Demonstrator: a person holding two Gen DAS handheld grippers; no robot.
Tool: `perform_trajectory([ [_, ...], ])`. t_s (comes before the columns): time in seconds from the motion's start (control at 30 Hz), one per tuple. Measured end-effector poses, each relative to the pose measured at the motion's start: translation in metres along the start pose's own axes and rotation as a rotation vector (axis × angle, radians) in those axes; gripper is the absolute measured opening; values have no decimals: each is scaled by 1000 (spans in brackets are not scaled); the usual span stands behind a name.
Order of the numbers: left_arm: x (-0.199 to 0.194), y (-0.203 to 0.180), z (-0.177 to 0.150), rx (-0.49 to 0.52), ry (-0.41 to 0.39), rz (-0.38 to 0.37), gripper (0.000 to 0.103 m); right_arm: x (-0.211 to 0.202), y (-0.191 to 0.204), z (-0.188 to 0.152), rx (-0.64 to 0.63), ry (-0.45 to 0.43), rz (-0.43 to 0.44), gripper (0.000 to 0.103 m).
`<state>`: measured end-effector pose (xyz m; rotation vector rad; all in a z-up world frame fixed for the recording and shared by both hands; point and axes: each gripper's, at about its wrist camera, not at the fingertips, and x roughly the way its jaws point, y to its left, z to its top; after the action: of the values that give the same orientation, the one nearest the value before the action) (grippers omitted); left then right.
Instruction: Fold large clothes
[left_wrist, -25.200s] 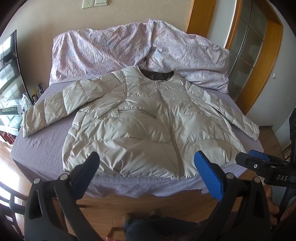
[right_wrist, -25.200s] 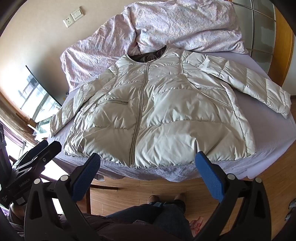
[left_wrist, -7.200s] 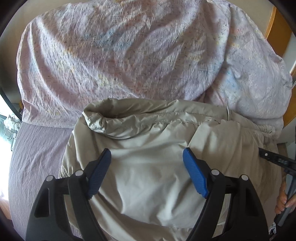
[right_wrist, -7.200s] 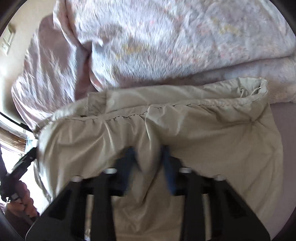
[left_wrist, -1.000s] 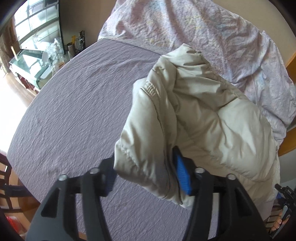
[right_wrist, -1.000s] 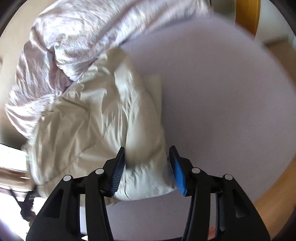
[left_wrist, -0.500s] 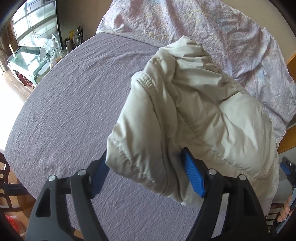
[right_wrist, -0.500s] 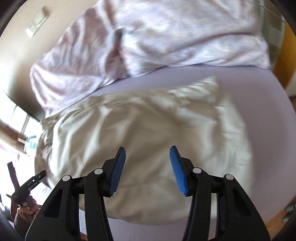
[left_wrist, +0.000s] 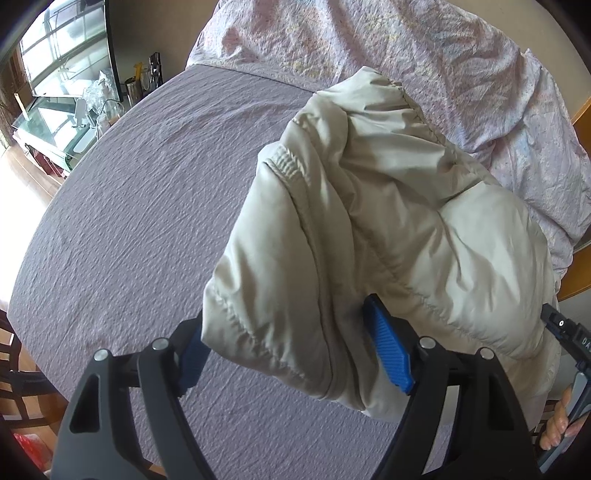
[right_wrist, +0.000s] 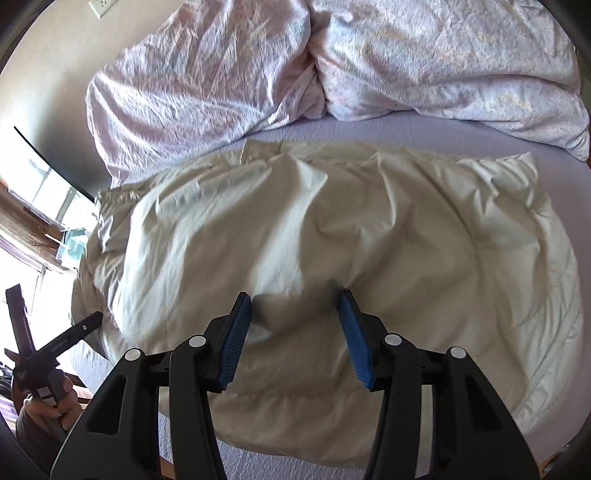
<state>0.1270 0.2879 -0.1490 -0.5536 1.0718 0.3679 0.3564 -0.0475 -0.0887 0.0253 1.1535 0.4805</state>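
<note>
1. On the purple bed sheet (left_wrist: 122, 206), your folded beige jacket (right_wrist: 332, 236) lies as a puffy bundle, near the pink floral duvet (right_wrist: 229, 74) bunched at the head of the bed.
2. Your left gripper (left_wrist: 291, 347) straddles the near corner of the jacket (left_wrist: 369, 206). Its jaws have just been opening, and the padded corner bulges between them. The left blue pad is partly hidden behind the fabric, and the right pad sits against it without squeezing: released.
3. Your right gripper (right_wrist: 295, 332) points down over the near middle of the jacket. Its jaws stand apart, tips just above or lightly on the fabric, with nothing pinched between them.
4. From the right wrist view, your left hand (right_wrist: 44, 406) shows at the lower left edge, beside the bed.
</note>
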Motion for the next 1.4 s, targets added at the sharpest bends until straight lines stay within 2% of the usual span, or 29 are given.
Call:
perform_trajectory([
  [0.13,3,2,0,-11,6,-11,79,-9,8,-4,-15,-35,37,49],
  [0.23,5,1,1,-11,10,-13,80,5,16,-7,-56,5,-1,49],
  [0.5,9,2,3,-39,13,-49,85,53,15,-9,-67,101,-60,53],
  [0.67,12,5,5,-77,15,-81,89,62,18,-11,-95,102,-83,54],
  [1.0,38,13,5,-211,38,-157,96,61,16,-15,-96,88,-75,54],
  [1.1,39,12,5,-222,18,-159,96,60,16,-16,-96,87,-75,54],
  [1.13,39,12,5,-226,15,-162,92,60,16,-16,-96,87,-74,54],
  [1.17,39,11,5,-232,10,-188,80,60,16,-16,-96,87,-73,54],
  [1.2,38,10,5,-233,9,-210,74,60,15,-16,-96,87,-71,54],
  [1.37,26,-2,6,-189,-24,-187,45,58,16,-17,-95,83,-71,54],
  [1.4,23,-3,7,-185,-30,-187,42,58,16,-17,-96,82,-70,54],
])
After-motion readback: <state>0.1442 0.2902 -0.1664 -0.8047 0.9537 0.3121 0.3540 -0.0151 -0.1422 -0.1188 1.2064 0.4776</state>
